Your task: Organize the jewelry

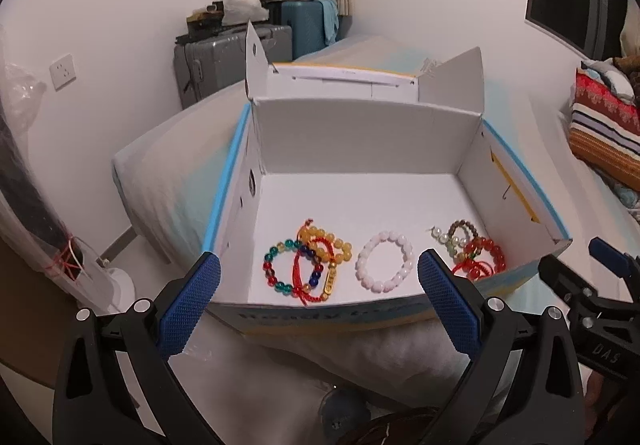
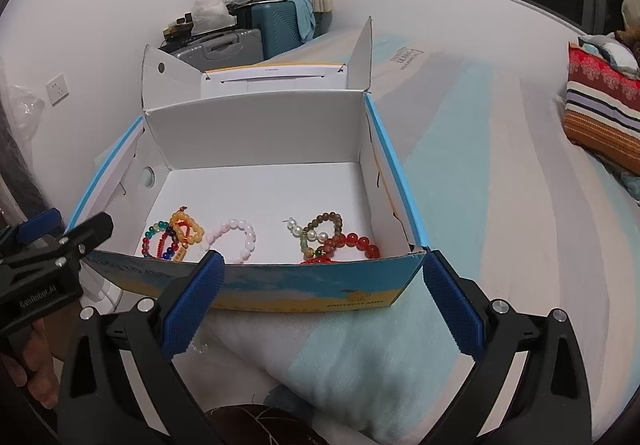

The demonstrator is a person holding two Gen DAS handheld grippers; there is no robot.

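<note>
I hold my left gripper (image 1: pixel 318 287) and right gripper (image 2: pixel 322 285) just short of the near wall of the open box (image 2: pixel 256 125), both with fingers spread wide and gripping nothing, so I can look in before choosing. Inside, the white bead bracelet (image 1: pixel 385 261) lies alone near that wall, between a tangled colourful cluster (image 1: pixel 308 263) and a red-and-brown cluster (image 1: pixel 472 249), so it looks easiest to take cleanly.
</note>
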